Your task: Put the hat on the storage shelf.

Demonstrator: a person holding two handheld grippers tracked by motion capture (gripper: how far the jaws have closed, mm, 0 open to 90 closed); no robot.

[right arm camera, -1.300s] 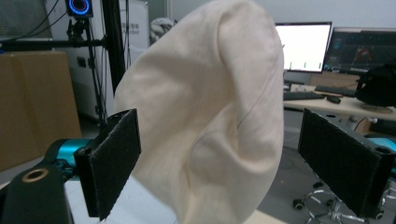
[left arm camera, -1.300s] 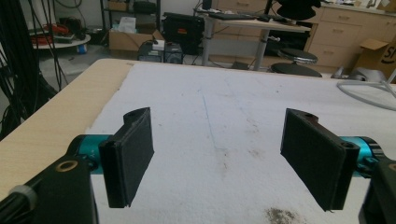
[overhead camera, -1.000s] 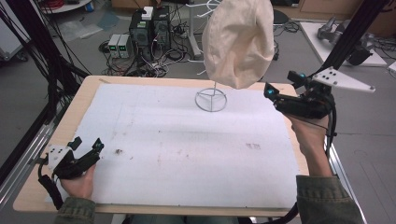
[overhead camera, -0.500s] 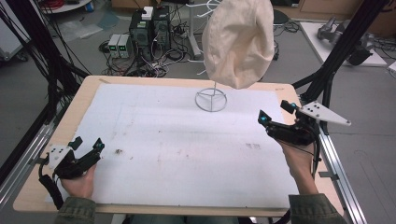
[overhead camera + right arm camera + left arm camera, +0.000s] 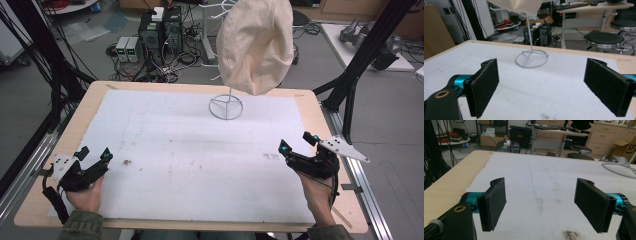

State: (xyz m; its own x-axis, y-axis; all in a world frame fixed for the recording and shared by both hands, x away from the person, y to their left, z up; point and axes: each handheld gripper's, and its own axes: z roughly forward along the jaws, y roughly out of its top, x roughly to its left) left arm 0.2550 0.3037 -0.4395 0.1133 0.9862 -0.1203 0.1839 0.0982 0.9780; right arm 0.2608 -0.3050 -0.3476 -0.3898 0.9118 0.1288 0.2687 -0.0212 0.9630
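Well beyond both gaping hand-held grippers, left (image 5: 95,154) and right (image 5: 298,142), hangs the stand-mounted cream hat (image 5: 256,45).

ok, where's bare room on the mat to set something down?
Most of the mat is bare: the whole middle, between the left claw and right claw, up to the stand. Crowded only at the far centre, where the stand's ring sits and the cream hat overhangs. Both claws are open and hold nothing.
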